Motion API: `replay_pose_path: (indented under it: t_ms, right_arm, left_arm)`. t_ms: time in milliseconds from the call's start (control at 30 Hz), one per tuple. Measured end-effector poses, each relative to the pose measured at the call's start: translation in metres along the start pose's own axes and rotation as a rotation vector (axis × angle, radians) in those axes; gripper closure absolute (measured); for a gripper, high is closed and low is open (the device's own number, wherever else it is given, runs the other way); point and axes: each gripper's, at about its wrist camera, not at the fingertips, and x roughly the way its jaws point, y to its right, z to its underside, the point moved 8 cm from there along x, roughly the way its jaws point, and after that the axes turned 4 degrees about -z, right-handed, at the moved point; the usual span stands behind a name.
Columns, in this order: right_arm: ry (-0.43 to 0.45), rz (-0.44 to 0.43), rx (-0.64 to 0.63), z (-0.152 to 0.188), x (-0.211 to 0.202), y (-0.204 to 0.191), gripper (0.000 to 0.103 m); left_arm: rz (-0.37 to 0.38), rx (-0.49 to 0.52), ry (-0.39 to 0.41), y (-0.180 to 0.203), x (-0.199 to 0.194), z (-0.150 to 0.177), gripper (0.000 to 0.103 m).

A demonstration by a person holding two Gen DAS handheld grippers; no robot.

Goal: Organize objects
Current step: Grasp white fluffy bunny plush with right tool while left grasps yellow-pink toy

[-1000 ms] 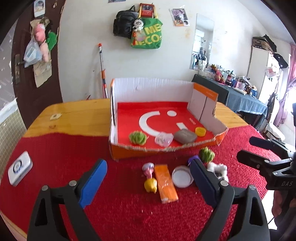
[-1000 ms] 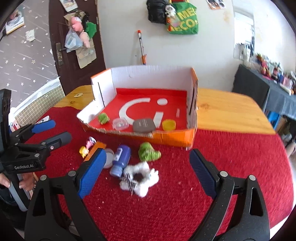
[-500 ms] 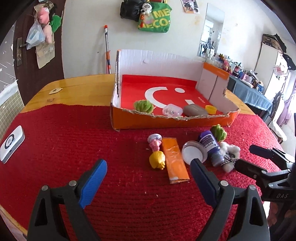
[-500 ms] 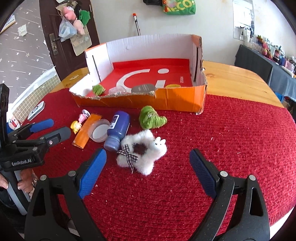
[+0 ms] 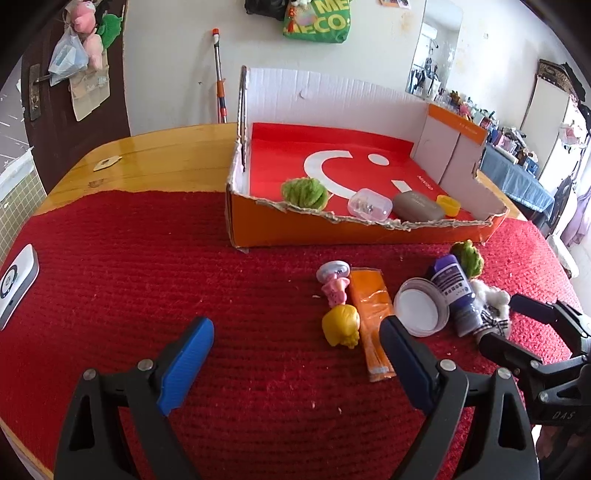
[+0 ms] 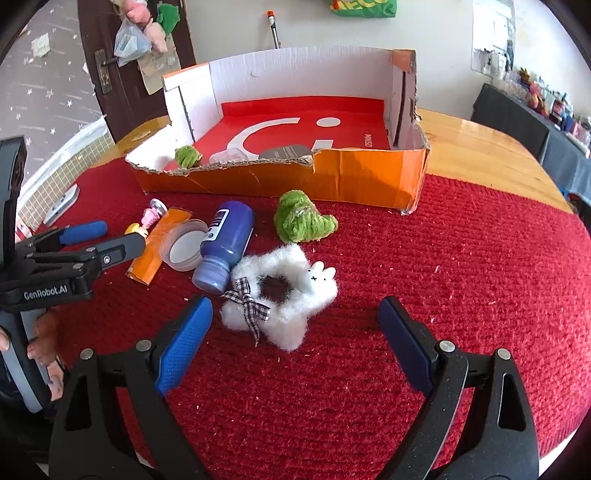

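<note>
Left hand-held gripper (image 6: 88, 242) marked "GenRobot.AI", spread, empty; right hand-held gripper (image 6: 295, 343) spread, empty; green bag (image 5: 317, 20) "ECO".

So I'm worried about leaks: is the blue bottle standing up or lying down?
Lying down. The blue bottle rests on its side on the red mat, cap end toward the camera, beside the white lid.

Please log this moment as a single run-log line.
left tool: open, empty | right tool: open, above fluffy white scrunchie | box: partly filled
</note>
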Motion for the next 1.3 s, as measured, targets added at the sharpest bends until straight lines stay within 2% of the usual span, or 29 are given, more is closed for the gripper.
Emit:
replay_pose_path:
  t_ms: [233,333,600,700,767,900,967,1100,1133,1167,1233,1300]
  right_arm:
    - [-0.016,0.061,-0.065,0.000,0.008,-0.002,0.011]
    - [-0.018,0.061,-0.054,-0.002,0.009,0.001,0.011]
    - [-0.024,0.081,-0.029,-0.007,0.008,0.015,0.012]
    - [-0.024,0.081,-0.030,-0.008,0.008,0.018,0.018]
    - [-0.023,0.079,-0.031,-0.009,0.007,0.020,0.021]
    - [-0.023,0.073,-0.025,-0.010,0.006,0.023,0.026]
    - [-0.021,0.069,-0.030,-0.012,0.007,0.022,0.029]
    - [-0.026,0.060,-0.049,-0.014,0.009,0.019,0.042]
    - [-0.025,0.055,-0.050,-0.014,0.009,0.018,0.049]
    - [-0.023,0.051,-0.055,-0.015,0.009,0.017,0.051]
    - [-0.023,0.038,-0.062,-0.015,0.008,0.016,0.059]
    - [-0.018,0.031,-0.061,-0.015,0.008,0.016,0.063]
  left_arm:
    - [0.019,0.007,0.004,0.001,0.003,-0.005,0.016]
    - [0.013,0.016,0.013,0.000,0.002,-0.007,0.023]
    - [0.014,0.038,0.028,-0.003,0.001,-0.009,0.029]
    - [0.011,0.063,0.034,-0.002,0.001,-0.009,0.037]
    - [-0.018,0.096,0.027,-0.002,0.003,-0.005,0.044]
    - [-0.021,0.112,0.040,-0.002,0.004,-0.006,0.044]
    - [-0.014,0.115,0.043,0.000,0.005,-0.007,0.050]
    - [0.013,0.128,0.044,0.006,0.006,-0.009,0.062]
    - [0.029,0.130,0.046,0.008,0.005,-0.009,0.070]
    - [0.046,0.132,0.046,0.011,0.005,-0.008,0.080]
    - [0.056,0.137,0.049,0.015,0.004,-0.008,0.081]
    - [0.050,0.144,0.057,0.016,0.003,-0.007,0.081]
